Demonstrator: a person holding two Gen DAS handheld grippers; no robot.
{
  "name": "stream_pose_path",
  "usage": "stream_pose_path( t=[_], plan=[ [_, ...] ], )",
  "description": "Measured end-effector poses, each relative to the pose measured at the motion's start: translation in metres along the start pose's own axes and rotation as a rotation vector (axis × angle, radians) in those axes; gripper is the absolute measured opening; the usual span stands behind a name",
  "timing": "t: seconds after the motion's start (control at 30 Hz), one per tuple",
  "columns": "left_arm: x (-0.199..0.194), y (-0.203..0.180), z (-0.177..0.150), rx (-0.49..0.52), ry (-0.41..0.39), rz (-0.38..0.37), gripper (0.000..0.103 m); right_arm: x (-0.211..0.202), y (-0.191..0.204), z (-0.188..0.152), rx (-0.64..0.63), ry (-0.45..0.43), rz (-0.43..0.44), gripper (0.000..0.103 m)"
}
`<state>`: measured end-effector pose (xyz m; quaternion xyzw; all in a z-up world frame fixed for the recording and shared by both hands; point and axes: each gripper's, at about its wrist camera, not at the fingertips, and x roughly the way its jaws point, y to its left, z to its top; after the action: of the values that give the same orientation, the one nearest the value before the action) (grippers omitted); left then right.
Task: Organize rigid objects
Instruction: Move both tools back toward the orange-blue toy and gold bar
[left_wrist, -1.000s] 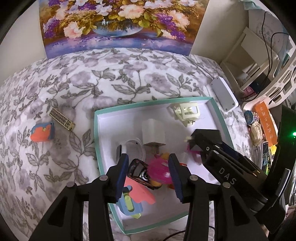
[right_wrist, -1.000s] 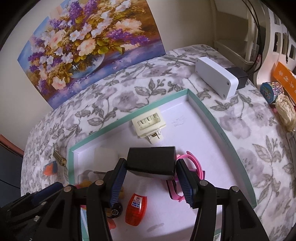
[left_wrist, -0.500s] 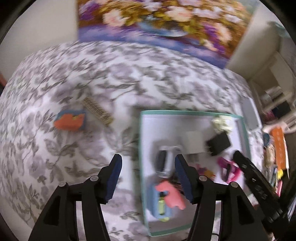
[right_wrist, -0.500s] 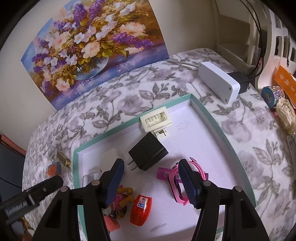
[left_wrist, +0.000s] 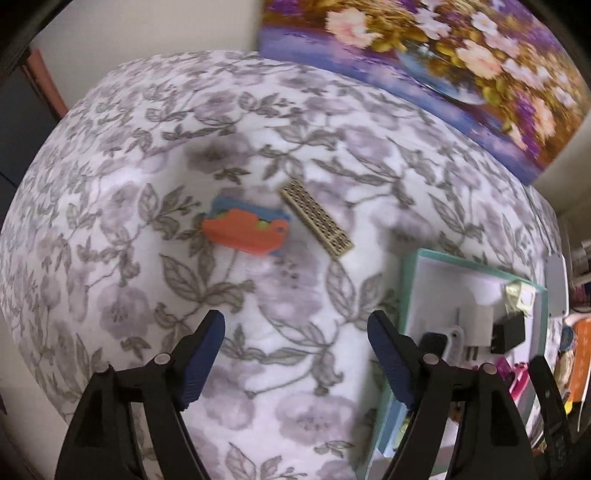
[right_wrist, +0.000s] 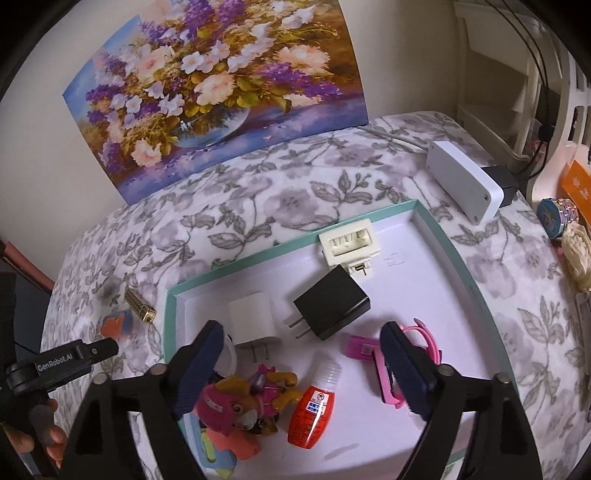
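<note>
A teal-rimmed white tray (right_wrist: 458, 254) on the flowered cloth holds a black charger (right_wrist: 334, 302), a white charger (right_wrist: 251, 317), a cream plastic part (right_wrist: 349, 242), a red bottle (right_wrist: 314, 410), a pink watch (right_wrist: 428, 343) and a plush toy (right_wrist: 243, 402). My right gripper (right_wrist: 299, 358) hangs over the tray, its jaws opening, with nothing held between them. My left gripper (left_wrist: 295, 347) is over bare cloth left of the tray (left_wrist: 406, 295), jaws opening and empty. Ahead of it lie an orange and blue toy (left_wrist: 245, 230) and a tan perforated bar (left_wrist: 316, 219).
A flower painting (right_wrist: 221, 92) leans on the wall at the back. A white box (right_wrist: 461, 184) with a black plug lies right of the tray. Small items and shelving crowd the right edge. A hand (right_wrist: 37, 435) holds the left gripper's body (right_wrist: 59, 365).
My right gripper let go of the black charger, which now lies in the tray, and its jaws spread wide. My left gripper swung left off the tray over the cloth and widened.
</note>
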<state>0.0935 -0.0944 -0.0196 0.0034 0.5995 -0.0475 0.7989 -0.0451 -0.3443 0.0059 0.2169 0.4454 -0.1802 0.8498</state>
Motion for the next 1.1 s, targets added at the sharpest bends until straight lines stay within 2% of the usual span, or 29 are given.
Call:
stream_pose_path(
  t=[0.03,0.1,0.37,0.5,0.8,1.1],
  plan=[
    [0.0,0.001,0.001,-0.002,-0.008,0.013,0.083,0.001,0.001,0.0,-0.003,0.001,-0.004,0.103],
    [-0.001,0.005,0.002,-0.005,-0.021,0.036,0.092,0.002,0.003,-0.001,-0.012,0.0,-0.012,0.103],
    [-0.005,0.026,0.012,-0.037,-0.064,0.072,0.092,0.003,0.007,-0.002,-0.012,0.005,-0.004,0.103],
    [-0.008,0.043,0.019,-0.046,-0.081,0.107,0.092,-0.004,0.021,-0.001,-0.028,-0.006,0.03,0.103],
    [-0.018,0.095,0.031,-0.103,-0.111,0.152,0.092,-0.003,0.08,-0.007,-0.127,-0.003,0.086,0.103],
    [-0.013,0.136,0.04,-0.157,-0.102,0.125,0.092,0.019,0.146,-0.027,-0.277,0.059,0.1,0.103]
  ],
)
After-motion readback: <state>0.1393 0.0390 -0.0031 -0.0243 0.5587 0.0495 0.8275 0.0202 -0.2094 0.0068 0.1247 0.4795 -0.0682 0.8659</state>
